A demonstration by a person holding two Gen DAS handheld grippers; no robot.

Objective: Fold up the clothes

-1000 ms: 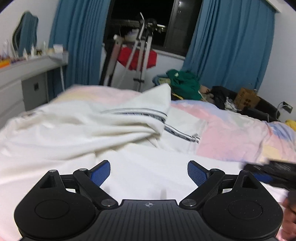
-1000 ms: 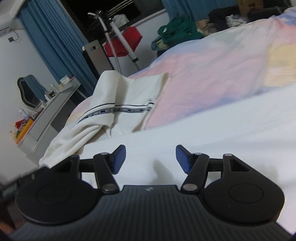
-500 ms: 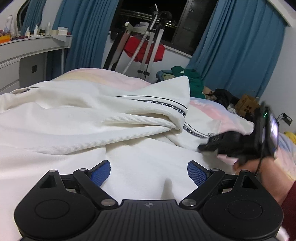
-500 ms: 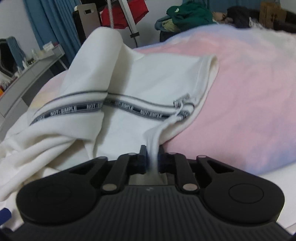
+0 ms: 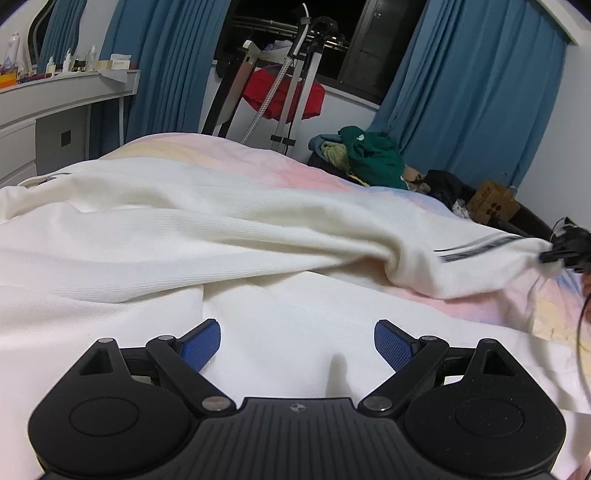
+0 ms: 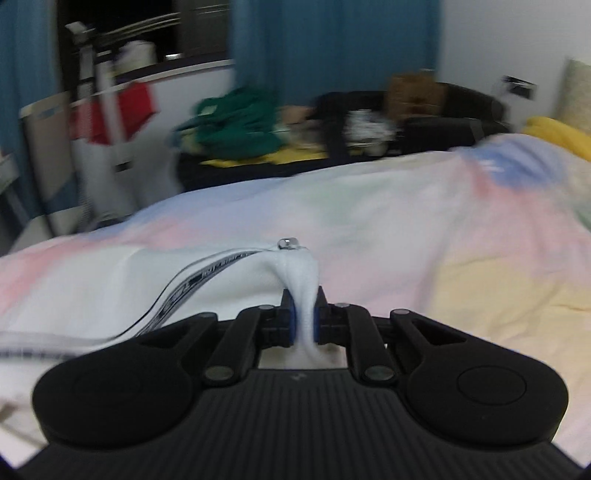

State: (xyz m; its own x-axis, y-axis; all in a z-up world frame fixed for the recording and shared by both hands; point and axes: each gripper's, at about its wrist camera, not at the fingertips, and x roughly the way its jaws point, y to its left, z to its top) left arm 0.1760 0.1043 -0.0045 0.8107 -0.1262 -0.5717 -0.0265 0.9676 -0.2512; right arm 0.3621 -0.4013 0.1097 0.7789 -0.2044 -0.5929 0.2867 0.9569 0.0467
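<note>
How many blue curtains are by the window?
2. One blue curtain hangs left of the dark window; the other blue curtain hangs right of it. More may be out of view.

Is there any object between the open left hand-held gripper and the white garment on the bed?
Nothing visible. The left hand-held gripper hangs open directly over the white garment, with only bare cloth ahead of its pads. The right hand-held gripper is already shut on a corner of the same garment.

Blue curtains (image 5: 469,96), dark window (image 5: 364,44), pastel bed (image 6: 424,229).
</note>
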